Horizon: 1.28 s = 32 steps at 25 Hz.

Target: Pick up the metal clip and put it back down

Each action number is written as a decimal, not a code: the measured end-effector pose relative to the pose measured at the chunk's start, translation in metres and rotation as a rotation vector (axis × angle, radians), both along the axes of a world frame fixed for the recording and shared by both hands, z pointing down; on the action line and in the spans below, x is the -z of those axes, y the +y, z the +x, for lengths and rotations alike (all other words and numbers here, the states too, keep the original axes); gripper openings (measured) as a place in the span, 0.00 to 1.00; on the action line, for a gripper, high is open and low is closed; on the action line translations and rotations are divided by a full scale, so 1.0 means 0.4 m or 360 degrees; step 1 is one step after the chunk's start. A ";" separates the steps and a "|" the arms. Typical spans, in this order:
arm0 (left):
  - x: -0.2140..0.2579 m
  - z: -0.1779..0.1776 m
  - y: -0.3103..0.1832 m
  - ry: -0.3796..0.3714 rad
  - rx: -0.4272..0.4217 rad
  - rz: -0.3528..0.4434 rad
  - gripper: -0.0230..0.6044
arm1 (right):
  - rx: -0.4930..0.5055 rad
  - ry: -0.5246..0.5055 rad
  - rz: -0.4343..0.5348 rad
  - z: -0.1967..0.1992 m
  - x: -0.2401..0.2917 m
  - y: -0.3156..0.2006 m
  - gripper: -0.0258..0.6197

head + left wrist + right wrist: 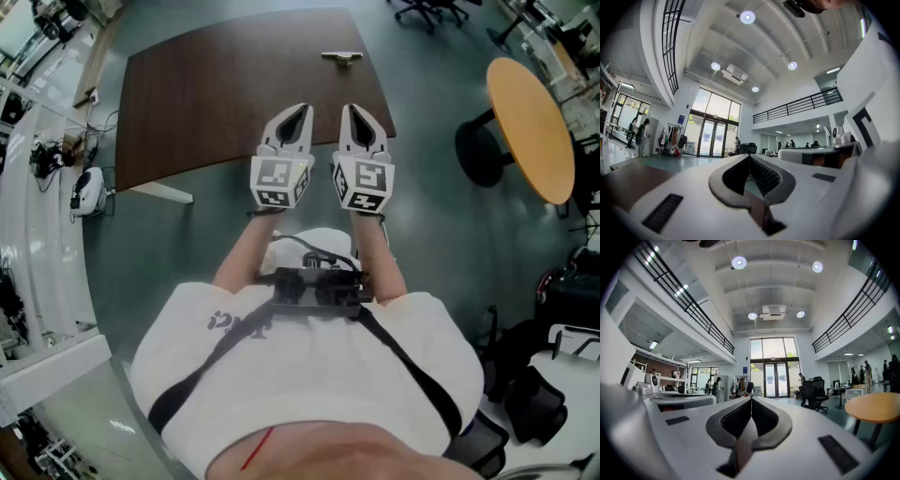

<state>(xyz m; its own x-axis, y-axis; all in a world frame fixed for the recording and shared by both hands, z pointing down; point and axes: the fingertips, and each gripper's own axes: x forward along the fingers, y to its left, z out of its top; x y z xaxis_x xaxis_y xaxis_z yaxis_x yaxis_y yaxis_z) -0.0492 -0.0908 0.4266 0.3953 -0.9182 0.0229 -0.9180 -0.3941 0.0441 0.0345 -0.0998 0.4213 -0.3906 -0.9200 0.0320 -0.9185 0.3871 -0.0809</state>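
The metal clip [342, 58] lies on the far part of the dark brown table [216, 94], well beyond both grippers. My left gripper [299, 110] and right gripper [349, 110] are held side by side over the table's near edge, both shut with nothing between the jaws. In the left gripper view the left gripper [750, 157] has its tips touching and points level across the hall. In the right gripper view the right gripper [751, 399] is likewise closed and empty. The clip is not seen in either gripper view.
A round orange table [532, 127] stands on the floor to the right. Black office chairs [427, 11] are at the far end of the room. White benches with equipment [37, 169] run along the left. The person's white shirt and chest harness fill the lower head view.
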 end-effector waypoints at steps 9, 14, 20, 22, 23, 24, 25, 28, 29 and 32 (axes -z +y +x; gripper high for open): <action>-0.011 0.032 0.029 -0.0046 0.0047 -0.0034 0.06 | 0.0088 -0.0142 -0.0066 0.051 -0.015 0.009 0.05; -0.032 -0.015 0.025 -0.0052 0.0081 -0.0066 0.06 | 0.0173 -0.0126 -0.0102 -0.022 -0.038 -0.001 0.05; -0.036 -0.014 0.012 -0.0028 0.0082 -0.0078 0.06 | 0.0215 -0.0099 -0.0138 -0.043 -0.056 -0.004 0.05; -0.041 -0.021 -0.012 -0.0012 0.0080 -0.0077 0.06 | 0.0220 -0.0073 -0.0138 -0.051 -0.061 -0.018 0.05; -0.042 -0.019 -0.027 0.0000 0.0073 -0.0075 0.06 | 0.0216 -0.0057 -0.0135 -0.050 -0.060 -0.030 0.05; -0.041 -0.012 -0.045 0.0012 0.0061 -0.0070 0.06 | 0.0209 -0.0041 -0.0132 -0.043 -0.058 -0.044 0.05; -0.036 0.001 -0.065 0.0025 0.0046 -0.0062 0.06 | 0.0197 -0.0028 -0.0127 -0.032 -0.053 -0.061 0.05; -0.005 0.035 -0.123 0.0057 -0.0002 -0.0017 0.06 | 0.0163 -0.0006 -0.0089 -0.002 -0.019 -0.117 0.05; 0.005 0.038 -0.142 0.0067 -0.0014 -0.0003 0.06 | 0.0153 0.0000 -0.0069 -0.001 -0.005 -0.133 0.05; 0.023 0.032 -0.186 0.0088 -0.0046 0.0022 0.06 | 0.0118 0.0026 -0.0037 -0.010 0.016 -0.169 0.05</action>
